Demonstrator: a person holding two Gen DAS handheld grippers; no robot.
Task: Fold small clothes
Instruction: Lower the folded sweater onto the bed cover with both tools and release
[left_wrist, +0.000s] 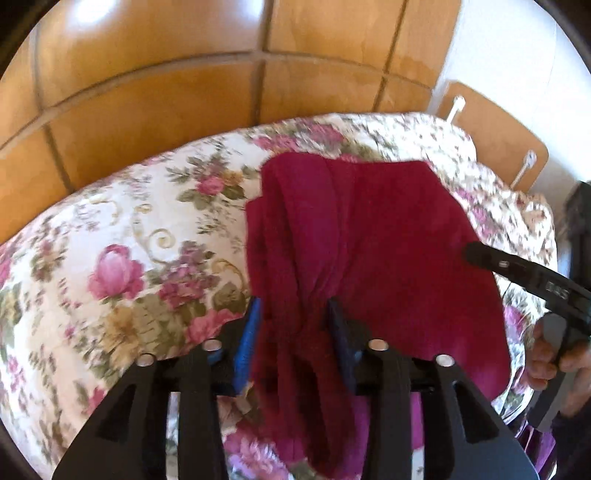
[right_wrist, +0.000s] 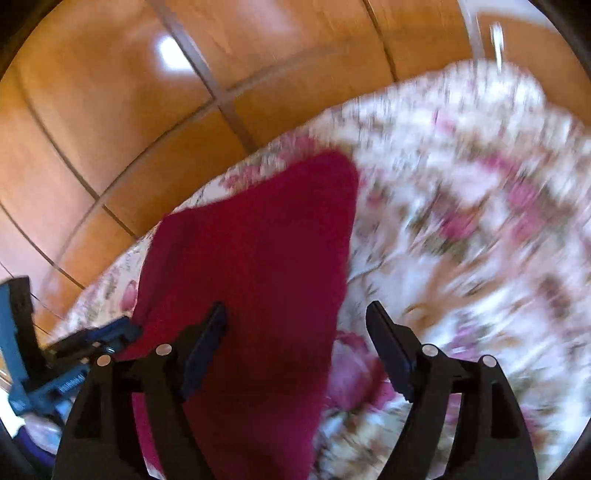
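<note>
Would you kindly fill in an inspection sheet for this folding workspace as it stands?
Surface: floral bedspread, blurred in the right wrist view.
Job's things: crimson garment spread on the bedspread, one end bunched.
Clutter: nothing seen.
Grippers: left gripper has bunched cloth between its fingers, grip unclear; right gripper open, jaws wide, over the garment's edge.
Cables: nothing seen.
Surroundings: wooden panelled wardrobe behind the bed.

We can read no words, brand or number anywhere: the only marks are a few small pale characters on the black arm of the right gripper (left_wrist: 532, 275) and on the blue body of the left gripper (right_wrist: 66, 384), both too blurred to make out.
</note>
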